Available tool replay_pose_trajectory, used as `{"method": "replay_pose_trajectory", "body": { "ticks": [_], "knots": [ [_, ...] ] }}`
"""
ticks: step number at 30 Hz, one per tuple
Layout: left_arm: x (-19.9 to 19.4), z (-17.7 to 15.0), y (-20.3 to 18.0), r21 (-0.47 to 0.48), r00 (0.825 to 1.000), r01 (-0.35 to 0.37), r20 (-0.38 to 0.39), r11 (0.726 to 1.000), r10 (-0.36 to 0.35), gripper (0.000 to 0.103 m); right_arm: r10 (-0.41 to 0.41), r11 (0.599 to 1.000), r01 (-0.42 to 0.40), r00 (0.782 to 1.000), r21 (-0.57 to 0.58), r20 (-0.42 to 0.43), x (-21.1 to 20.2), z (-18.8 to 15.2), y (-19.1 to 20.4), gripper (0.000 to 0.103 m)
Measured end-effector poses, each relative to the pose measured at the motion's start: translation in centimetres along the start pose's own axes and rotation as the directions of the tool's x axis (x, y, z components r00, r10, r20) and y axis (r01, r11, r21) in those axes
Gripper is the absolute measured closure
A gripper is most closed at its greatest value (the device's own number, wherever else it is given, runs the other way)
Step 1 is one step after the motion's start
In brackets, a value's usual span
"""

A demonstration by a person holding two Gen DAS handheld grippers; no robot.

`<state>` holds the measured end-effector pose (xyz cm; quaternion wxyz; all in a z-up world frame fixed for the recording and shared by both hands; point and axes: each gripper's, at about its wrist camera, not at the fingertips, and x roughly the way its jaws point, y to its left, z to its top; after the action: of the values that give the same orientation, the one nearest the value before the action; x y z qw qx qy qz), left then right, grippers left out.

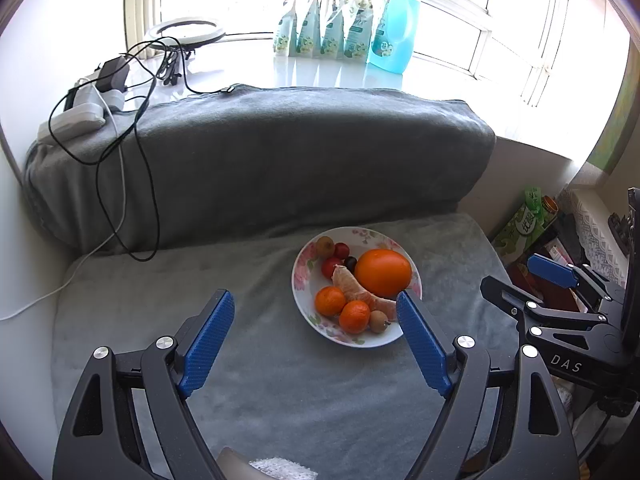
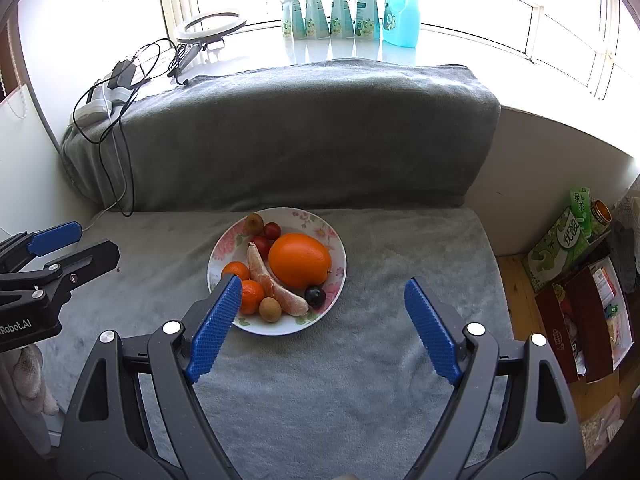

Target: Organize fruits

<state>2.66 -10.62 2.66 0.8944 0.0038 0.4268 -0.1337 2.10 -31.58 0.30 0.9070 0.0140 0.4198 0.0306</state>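
Observation:
A floral white plate sits on the grey blanket. It holds a large orange, two mandarins, a peeled citrus segment, small red fruits, a dark plum and brown longans. My left gripper is open and empty, just short of the plate. My right gripper is open and empty, its left fingertip near the plate's front rim.
A grey rolled cushion lies behind the plate. Cables and a power strip lie at the back left. Detergent bottles stand on the windowsill. Boxes and cartons stand on the floor to the right.

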Motion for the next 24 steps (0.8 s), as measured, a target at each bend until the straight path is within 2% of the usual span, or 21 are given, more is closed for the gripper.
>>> {"method": "replay_pose_trajectory", "body": {
  "ticks": [24],
  "knots": [
    [-0.15,-0.26,0.0,0.005,1.0,-0.004,0.016,1.0,0.004,0.02,0.002,1.0,-0.002,1.0,0.001,-0.001,0.01,-0.11,-0.11,0.017]
  ]
}}
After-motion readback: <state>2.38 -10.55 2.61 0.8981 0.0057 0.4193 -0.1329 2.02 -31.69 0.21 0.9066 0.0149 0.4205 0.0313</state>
